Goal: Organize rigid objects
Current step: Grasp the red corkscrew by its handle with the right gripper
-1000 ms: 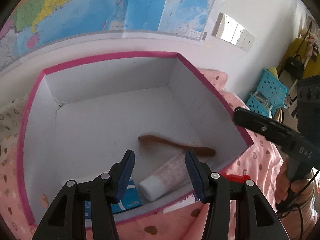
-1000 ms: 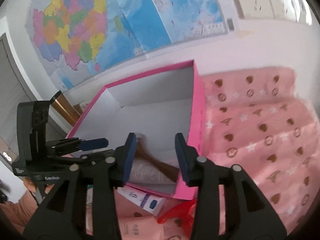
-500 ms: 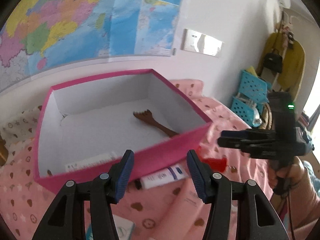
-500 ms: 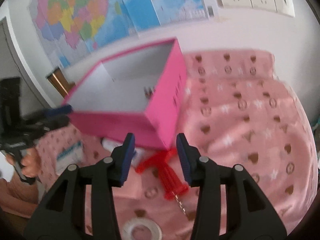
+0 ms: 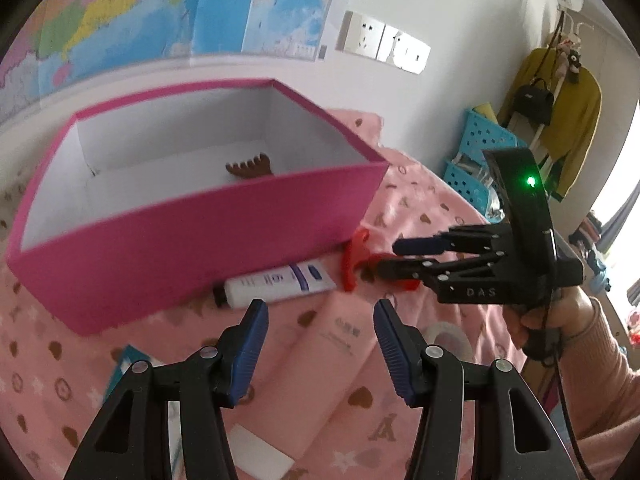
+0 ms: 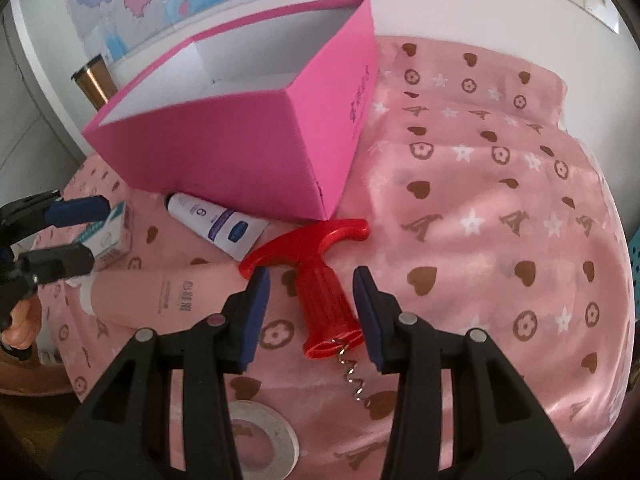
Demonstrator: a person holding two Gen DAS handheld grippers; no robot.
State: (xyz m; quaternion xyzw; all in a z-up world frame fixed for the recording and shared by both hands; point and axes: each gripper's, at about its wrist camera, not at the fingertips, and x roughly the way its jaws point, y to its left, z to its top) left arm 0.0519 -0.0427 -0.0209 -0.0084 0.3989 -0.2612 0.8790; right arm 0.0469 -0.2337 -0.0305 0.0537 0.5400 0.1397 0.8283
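A pink box [image 5: 192, 232] stands on the pink cloth, also in the right wrist view [image 6: 248, 148], with a brown wooden scratcher [image 5: 250, 169] inside. A red corkscrew [image 6: 320, 280] lies in front of the box; my right gripper [image 6: 310, 312] is open with its fingers on either side of the corkscrew's body, not gripping. In the left wrist view the right gripper [image 5: 394, 256] hovers over the corkscrew [image 5: 354, 258]. My left gripper [image 5: 318, 344] is open and empty above a pink tube [image 5: 332, 356]. A white tube [image 5: 276, 284] lies against the box.
A tape roll [image 6: 264, 432] lies near the front edge, and a small white-teal carton [image 6: 106, 236] lies at the left. A pink tube [image 6: 160, 294] lies beside the corkscrew. A wall with maps and sockets stands behind the box. Blue baskets [image 5: 476, 160] stand far right.
Both grippers have pulled back out of the box and come down in front of it. The right gripper has lowered around the red corkscrew. Both stay open.
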